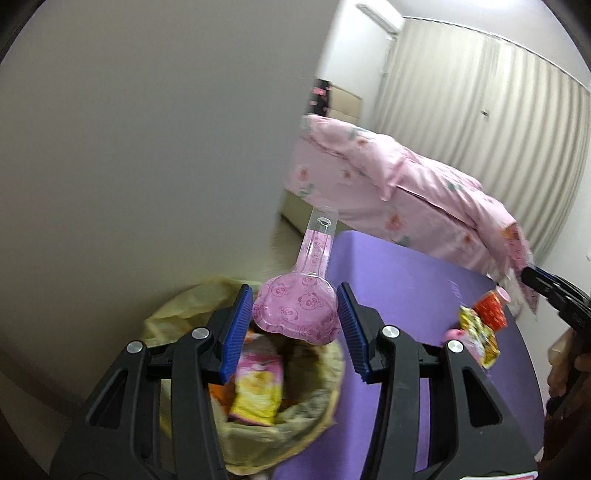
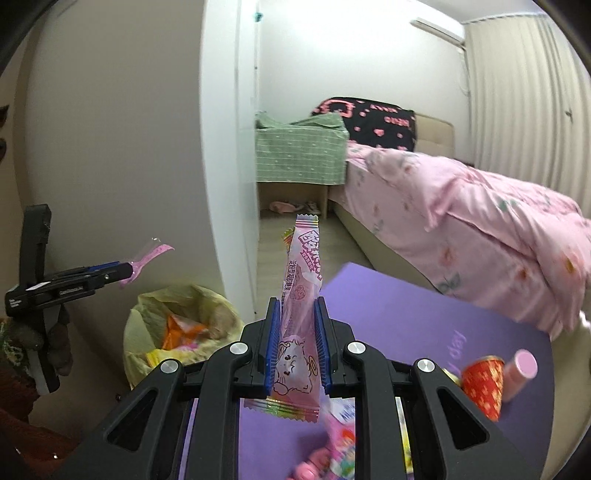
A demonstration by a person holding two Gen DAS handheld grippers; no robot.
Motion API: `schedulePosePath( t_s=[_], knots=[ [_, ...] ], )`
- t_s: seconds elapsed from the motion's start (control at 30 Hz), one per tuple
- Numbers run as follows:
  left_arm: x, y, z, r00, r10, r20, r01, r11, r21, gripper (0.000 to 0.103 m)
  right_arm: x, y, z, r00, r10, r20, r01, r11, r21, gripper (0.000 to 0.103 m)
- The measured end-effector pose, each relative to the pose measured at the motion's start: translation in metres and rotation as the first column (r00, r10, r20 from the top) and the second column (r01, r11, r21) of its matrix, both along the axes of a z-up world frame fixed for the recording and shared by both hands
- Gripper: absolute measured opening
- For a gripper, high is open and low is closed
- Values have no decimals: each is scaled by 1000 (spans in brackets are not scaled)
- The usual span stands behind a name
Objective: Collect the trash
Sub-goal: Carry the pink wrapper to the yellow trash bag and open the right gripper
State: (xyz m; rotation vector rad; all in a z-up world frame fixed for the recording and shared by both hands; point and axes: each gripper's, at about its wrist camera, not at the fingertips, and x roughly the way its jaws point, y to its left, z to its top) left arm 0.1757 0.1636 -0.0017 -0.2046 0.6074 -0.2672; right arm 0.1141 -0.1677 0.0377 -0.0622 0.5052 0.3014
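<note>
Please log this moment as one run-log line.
left gripper: open, pink tray over trash bin | right gripper: shut on pink wrapper

— Where are you working?
— You are in a bedroom of a home. You see a bed (image 2: pixel 461 206) with a pink flowered cover and a black pillow (image 2: pixel 369 118), pale curtains (image 2: pixel 524 92) and an air conditioner (image 2: pixel 437 27) high on the wall.
— Anything more?
— Yes, a cupboard under a green cloth (image 2: pixel 299 147) and a purple mat (image 1: pixel 406 280).
</note>
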Motion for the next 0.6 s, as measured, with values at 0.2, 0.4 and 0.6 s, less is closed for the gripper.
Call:
schedulePosePath(
  t_s=[0.2,0.4,0.6],
  knots=[
    [10,31,-25,995,73,-62,-74,997,-15,44,13,22,3,999,34,-11,-34,999,5,18],
    [24,32,-58,988,63,-141,-67,997,-27,44,22,37,-5,998,44,-45,-45,999,-19,18],
    [35,27,-77,982,43,-182,-51,998,-43,51,28,37,-13,997,32,-70,-34,999,-27,18]
  ],
)
